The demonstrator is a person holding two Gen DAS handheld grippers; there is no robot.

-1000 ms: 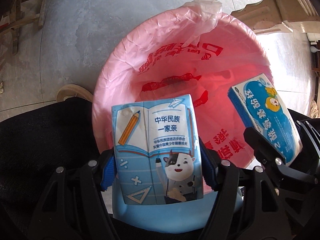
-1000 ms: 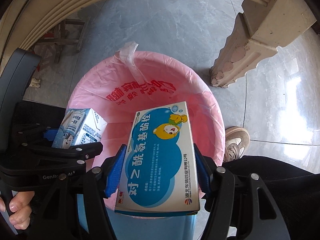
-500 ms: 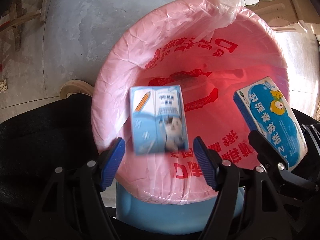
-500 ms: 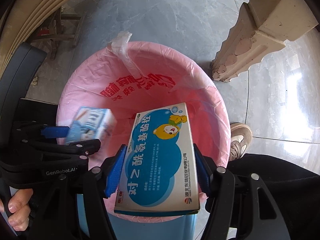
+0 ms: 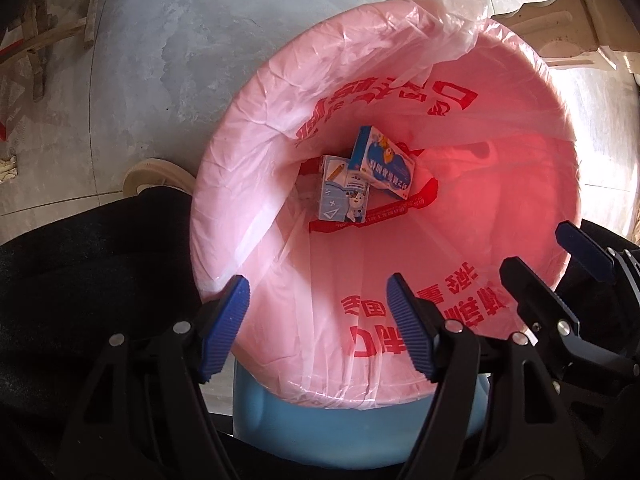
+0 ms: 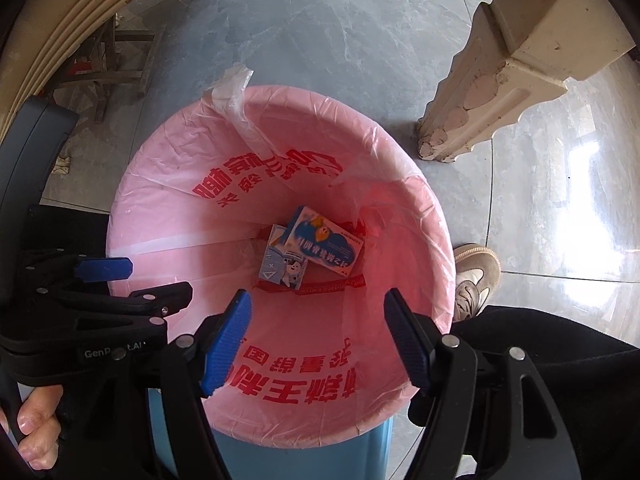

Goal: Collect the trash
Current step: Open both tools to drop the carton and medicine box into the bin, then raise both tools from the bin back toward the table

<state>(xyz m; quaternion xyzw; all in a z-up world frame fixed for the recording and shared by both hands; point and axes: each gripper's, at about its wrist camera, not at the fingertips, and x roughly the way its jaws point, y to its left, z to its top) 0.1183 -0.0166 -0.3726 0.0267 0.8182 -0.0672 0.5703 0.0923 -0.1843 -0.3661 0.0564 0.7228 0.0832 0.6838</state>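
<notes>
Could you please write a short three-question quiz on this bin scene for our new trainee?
1. True or false: the milk carton lies at the bottom of the pink bag.
2. What partly overlaps it? A) medicine box B) a bottle
3. What do the left gripper and right gripper hold?

Key: 1 true. 2 A. 3 Nothing; the right one's fingers are opening, with nothing between them.

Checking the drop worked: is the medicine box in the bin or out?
In. The medicine box lies at the bottom of the pink-lined bin, partly on the milk carton.
</notes>
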